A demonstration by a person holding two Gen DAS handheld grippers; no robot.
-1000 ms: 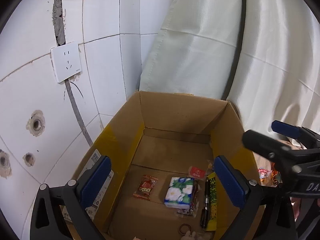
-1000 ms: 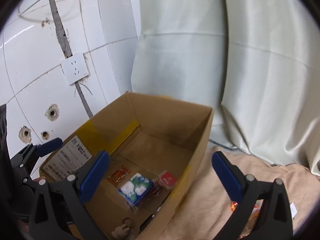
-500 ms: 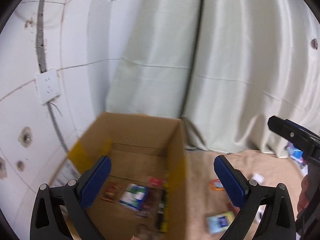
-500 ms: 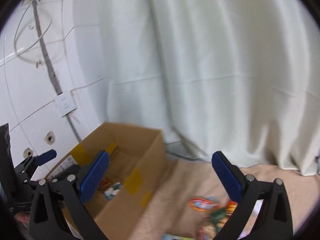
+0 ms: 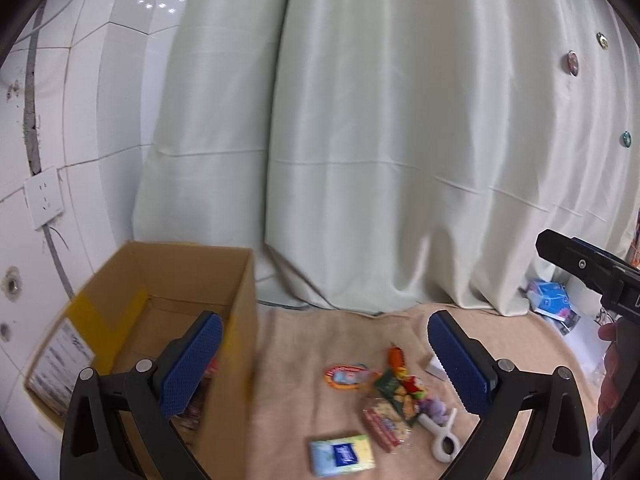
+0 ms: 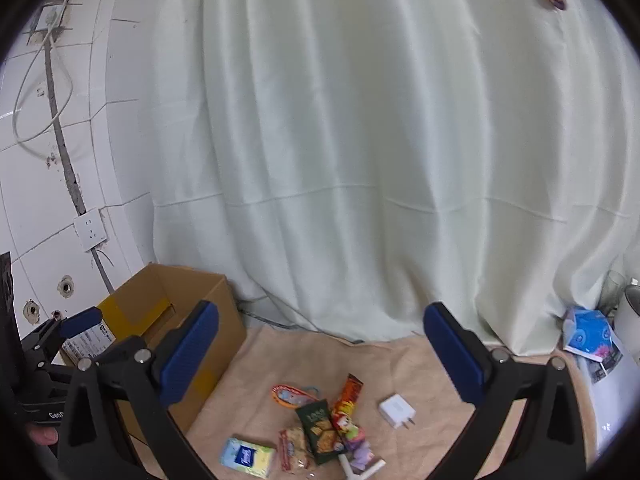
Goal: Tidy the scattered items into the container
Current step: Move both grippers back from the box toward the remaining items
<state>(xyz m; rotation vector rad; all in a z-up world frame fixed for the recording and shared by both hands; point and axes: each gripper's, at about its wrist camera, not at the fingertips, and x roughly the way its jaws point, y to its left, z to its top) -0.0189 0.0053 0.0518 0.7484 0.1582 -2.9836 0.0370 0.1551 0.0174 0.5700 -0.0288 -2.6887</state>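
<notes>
An open cardboard box (image 5: 240,320) (image 6: 208,300) stands at the left by the tiled wall, with items inside mostly hidden behind my left finger. On the beige cloth (image 5: 304,344) (image 6: 280,356) lies a cluster of items: a tissue pack (image 5: 342,453) (image 6: 248,454), snack packets (image 5: 396,390) (image 6: 322,428), an orange-rimmed tag (image 5: 346,376) (image 6: 292,394), a white clip (image 5: 442,436) and a white charger (image 6: 397,410). My left gripper (image 5: 326,368) is open above the box edge and cloth. My right gripper (image 6: 320,364) is open above the cluster, holding nothing.
A pale curtain (image 5: 380,140) (image 6: 360,140) hangs behind the cloth. The tiled wall carries a socket (image 5: 43,202) (image 6: 90,234) at the left. A blue-printed package (image 5: 554,304) (image 6: 590,334) lies at the far right.
Both grippers swung right and pulled back from over the box; the view now takes in the cloth and scattered items. Both stay open and hold nothing.
</notes>
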